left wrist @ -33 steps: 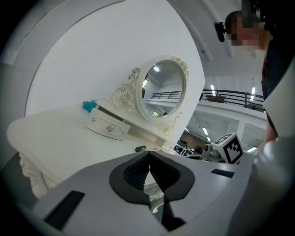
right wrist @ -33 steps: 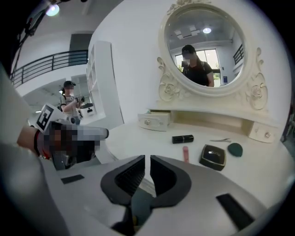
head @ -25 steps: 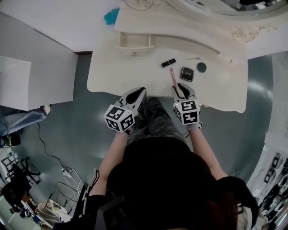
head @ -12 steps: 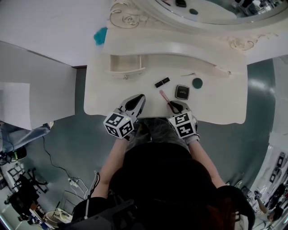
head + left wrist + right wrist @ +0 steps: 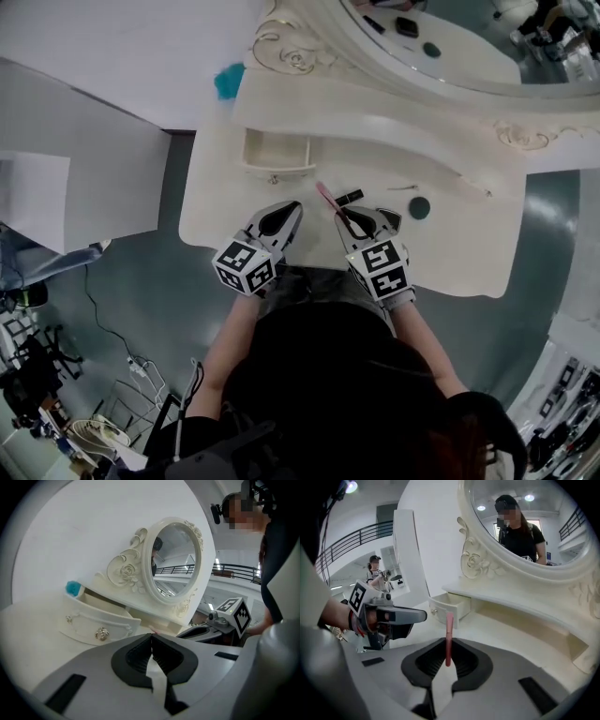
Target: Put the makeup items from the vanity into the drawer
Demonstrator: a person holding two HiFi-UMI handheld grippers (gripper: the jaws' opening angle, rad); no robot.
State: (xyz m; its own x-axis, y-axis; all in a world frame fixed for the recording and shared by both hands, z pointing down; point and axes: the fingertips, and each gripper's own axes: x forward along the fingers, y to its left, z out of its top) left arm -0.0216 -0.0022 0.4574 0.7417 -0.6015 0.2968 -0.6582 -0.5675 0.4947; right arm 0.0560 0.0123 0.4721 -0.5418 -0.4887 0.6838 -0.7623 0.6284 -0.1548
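Note:
A pink lip-gloss tube [image 5: 327, 199] [image 5: 449, 630] sticks up out of my right gripper [image 5: 345, 218] [image 5: 448, 654], which is shut on it; its jaws have just been closing on the tube. The tube hangs above the white vanity top [image 5: 225, 202], right of the small open drawer [image 5: 277, 152] [image 5: 451, 603] [image 5: 100, 619]. A black lipstick [image 5: 350, 197] lies just beyond the tube. Partly hidden behind the right gripper is a dark compact [image 5: 391, 220]. A round dark pot [image 5: 419, 207] and a thin stick [image 5: 405, 187] lie further right. My left gripper [image 5: 284, 218] [image 5: 151, 638] is shut and empty, at the vanity's front edge below the drawer.
A large oval mirror [image 5: 441, 47] [image 5: 172, 559] [image 5: 525, 527] with a carved frame stands at the back of the vanity. A turquoise object [image 5: 229, 82] [image 5: 72, 588] sits at the back left by the wall. The person's legs are under the front edge.
The right gripper has picked the pink tube up off the vanity top and carried it left toward the drawer. The left gripper has shifted slightly along the front edge.

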